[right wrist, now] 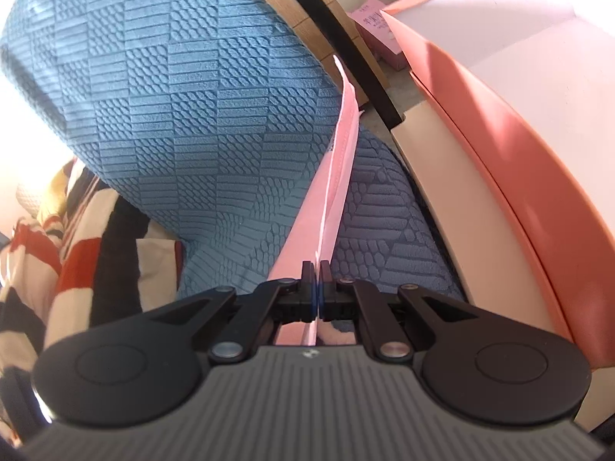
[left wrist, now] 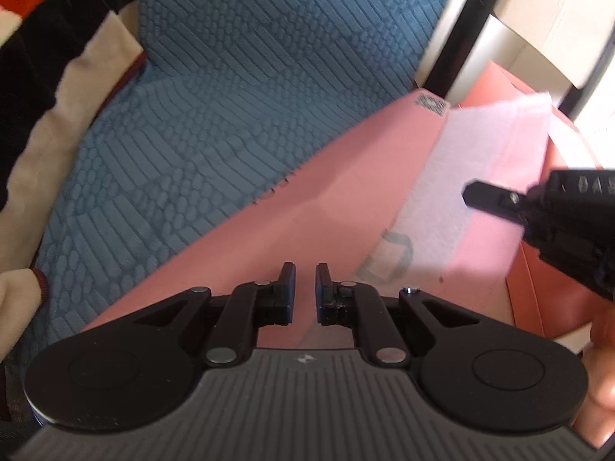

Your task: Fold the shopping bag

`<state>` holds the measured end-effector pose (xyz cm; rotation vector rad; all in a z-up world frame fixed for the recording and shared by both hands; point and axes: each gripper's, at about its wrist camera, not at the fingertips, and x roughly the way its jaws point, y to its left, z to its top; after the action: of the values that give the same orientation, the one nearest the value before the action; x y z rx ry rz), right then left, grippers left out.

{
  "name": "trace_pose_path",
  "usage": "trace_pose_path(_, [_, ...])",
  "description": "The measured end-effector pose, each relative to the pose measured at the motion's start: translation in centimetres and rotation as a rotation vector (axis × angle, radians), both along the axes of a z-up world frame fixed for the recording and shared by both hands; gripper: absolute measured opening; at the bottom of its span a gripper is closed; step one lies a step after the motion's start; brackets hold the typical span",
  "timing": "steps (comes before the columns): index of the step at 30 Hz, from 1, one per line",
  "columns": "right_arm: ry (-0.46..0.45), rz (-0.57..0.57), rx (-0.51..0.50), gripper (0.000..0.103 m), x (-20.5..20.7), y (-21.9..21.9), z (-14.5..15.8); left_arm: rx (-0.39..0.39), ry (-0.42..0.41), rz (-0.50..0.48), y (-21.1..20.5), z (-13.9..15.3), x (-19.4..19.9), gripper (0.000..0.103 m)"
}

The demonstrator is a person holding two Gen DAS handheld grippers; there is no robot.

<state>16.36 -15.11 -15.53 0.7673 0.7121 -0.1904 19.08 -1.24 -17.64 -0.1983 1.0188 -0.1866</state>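
A pink shopping bag (left wrist: 346, 192) lies flat on a blue textured sofa cover (left wrist: 230, 96). It has a small dark code label (left wrist: 432, 104) at its far corner and a faint square print (left wrist: 392, 257). My left gripper (left wrist: 305, 288) hovers over the bag's near part, jaws almost together with a slim gap and nothing visibly pinched. My right gripper (left wrist: 471, 194) comes in from the right over a paler pink flap (left wrist: 480, 146). In the right wrist view that gripper (right wrist: 319, 269) is shut on the bag's edge (right wrist: 338, 176), which rises edge-on ahead of it.
A red, black and cream striped blanket (left wrist: 38, 57) (right wrist: 57, 249) lies at the left. A salmon-edged pale object (right wrist: 519, 153) crowds the right side. A dark bar (left wrist: 461, 30) runs behind the sofa. A hand (left wrist: 603, 365) shows at the lower right.
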Motion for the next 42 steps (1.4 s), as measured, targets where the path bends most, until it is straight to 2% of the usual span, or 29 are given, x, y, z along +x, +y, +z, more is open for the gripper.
trace_pose_path(4, [0.007,-0.006,-0.008,0.004,0.1,-0.1,-0.2,-0.085,0.016,0.006,1.0,0.8,-0.5,0.011])
trace_pose_path(7, [0.013,-0.027,-0.006,0.004,0.0,-0.5,-0.3,-0.133,0.01,0.065,2.9,1.5,-1.0,0.011])
trace_pose_path(12, [-0.003,-0.072,-0.041,0.004,0.2,-1.4,0.2,-0.335,0.047,0.18,7.8,3.1,-2.3,0.011])
trace_pose_path(14, [-0.008,-0.069,-0.052,0.004,0.6,-1.4,0.1,-0.433,0.07,0.268,9.8,3.6,-3.4,0.011])
trace_pose_path(15, [-0.006,-0.064,-0.06,0.004,0.8,-1.2,0.1,-0.457,0.079,0.31,10.5,3.8,-4.0,0.012])
trace_pose_path(16, [-0.003,-0.062,-0.071,0.004,1.0,-1.0,0.0,-0.46,0.098,0.344,10.9,4.0,-4.4,0.017])
trace_pose_path(18, [-0.001,-0.066,-0.08,0.004,1.3,-0.9,0.0,-0.454,0.113,0.381,11.5,4.3,-5.2,0.038])
trace_pose_path(19, [-0.001,-0.07,-0.081,0.004,1.3,-0.9,0.0,-0.453,0.112,0.393,11.7,4.2,-5.5,0.053])
trace_pose_path(20, [0.001,-0.074,-0.083,0.004,1.3,-0.9,0.0,-0.445,0.116,0.401,11.8,4.1,-5.7,0.061])
trace_pose_path(22, [0.002,-0.084,-0.079,0.004,1.2,-1.0,0.0,-0.437,0.146,0.429,11.9,3.3,-6.1,0.063])
trace_pose_path(26, [-0.013,-0.097,-0.046,0.004,0.7,-1.4,0.1,-0.484,0.213,0.461,11.8,1.5,-6.4,0.067])
trace_pose_path(31, [-0.008,-0.106,-0.035,0.004,0.3,-2.0,-0.1,-0.478,0.273,0.497,11.2,-0.7,-6.1,0.067])
trace_pose_path(35, [-0.019,-0.113,0.003,0.004,-0.2,-2.8,0.1,-0.491,0.288,0.514,10.6,-1.8,-6.0,0.076])
trace_pose_path(38, [-0.024,-0.105,0.009,0.004,-0.4,-2.8,0.3,-0.545,0.288,0.525,10.5,-2.6,-6.0,0.076])
trace_pose_path(42, [-0.009,-0.095,0.023,0.004,-0.6,-3.0,0.0,-0.693,0.227,0.543,11.0,-3.4,-6.5,0.078])
